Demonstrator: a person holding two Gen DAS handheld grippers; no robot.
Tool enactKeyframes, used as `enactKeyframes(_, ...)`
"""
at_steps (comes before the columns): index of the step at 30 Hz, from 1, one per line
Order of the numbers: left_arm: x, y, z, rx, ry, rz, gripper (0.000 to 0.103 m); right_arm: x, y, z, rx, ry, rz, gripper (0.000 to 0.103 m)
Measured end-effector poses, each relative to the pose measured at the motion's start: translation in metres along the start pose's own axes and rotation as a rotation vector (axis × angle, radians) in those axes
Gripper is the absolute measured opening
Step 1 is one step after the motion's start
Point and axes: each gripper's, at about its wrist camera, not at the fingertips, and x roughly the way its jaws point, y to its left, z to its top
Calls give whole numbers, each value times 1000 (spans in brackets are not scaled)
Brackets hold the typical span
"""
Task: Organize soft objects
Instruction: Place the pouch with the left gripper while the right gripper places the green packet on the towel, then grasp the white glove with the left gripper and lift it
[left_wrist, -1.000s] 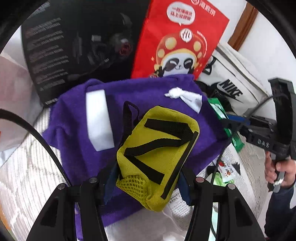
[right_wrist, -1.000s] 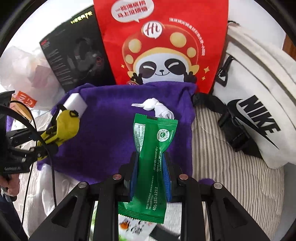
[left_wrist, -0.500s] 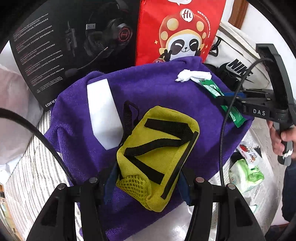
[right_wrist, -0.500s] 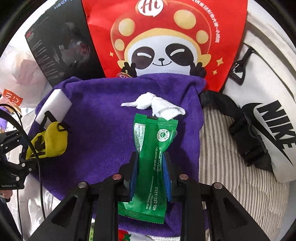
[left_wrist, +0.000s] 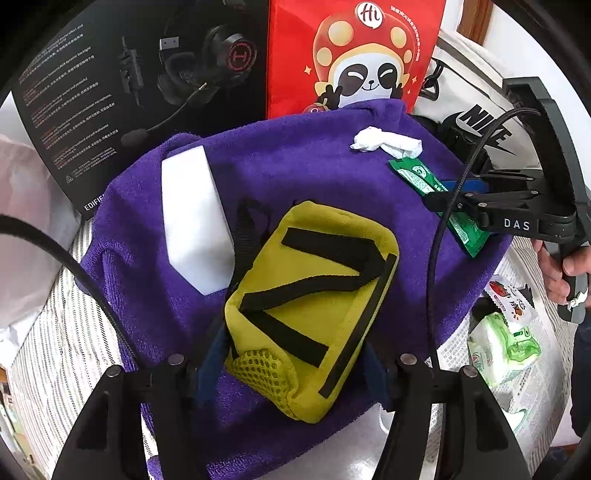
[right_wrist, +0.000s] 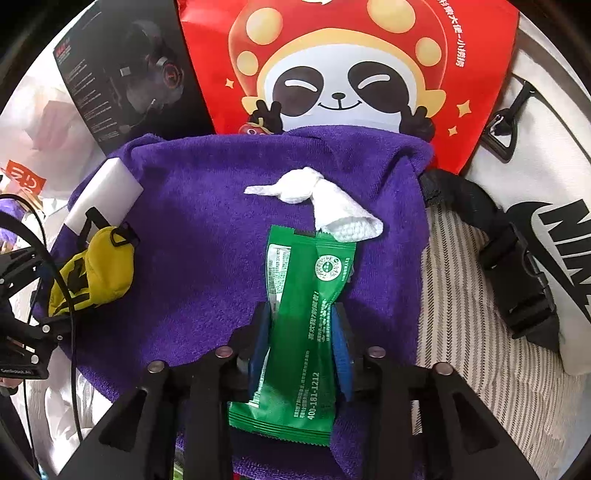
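Soft objects mostly gathered on the purple towel (right_wrist: 207, 206): white sponge block (left_wrist: 192, 218) lying toward its left side, knotted white tissue (right_wrist: 321, 199) near the far edge. Yellow pouch (left_wrist: 310, 306) resting on the towel between the jaws of the left hand-held gripper (left_wrist: 291, 373), jaws opening, a gap showing at the right pad, so apparently being let go. Green packet (right_wrist: 299, 325) flat on the towel just below the tissue, still between the jaws of the right hand-held gripper (right_wrist: 301, 350), likewise opening, with slim gaps at both pads. Left to do, seemingly: withdraw both, then fetch the strawberry-print sachet (left_wrist: 511, 299) and the pale green wrapped pack (left_wrist: 502, 347) lying off the towel on the newspaper (left_wrist: 539, 373).
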Motion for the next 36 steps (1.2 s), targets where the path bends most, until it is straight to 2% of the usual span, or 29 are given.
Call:
enactKeyframes(1, 1, 0, 1, -3, 5, -3, 70, 0, -1, 1, 1, 0, 12, 42)
enactKeyframes(3, 2, 0, 1, -9, 15, -12, 75, -2, -5, 0, 7, 5, 29, 57)
enactKeyframes(8, -8, 4, 0, -37, 5, -18, 80, -11, -2, 0, 14, 2, 34, 62)
enactKeyframes(12, -17, 10, -1, -77, 9, -46, 80, -23, -1, -2, 22, -13, 44, 63)
enactKeyframes(22, -49, 6, -19, -95, 9, -14, 80, -61, 7, -19, 27, -39, 34, 63)
enactKeyframes(31, -83, -22, -48, -102, -24, -27, 80, -97, 6, -72, 62, -50, 42, 63)
enactKeyframes(36, -80, -47, -65, -115, -14, -91, 81, -114, -1, -105, 88, -39, 31, 63)
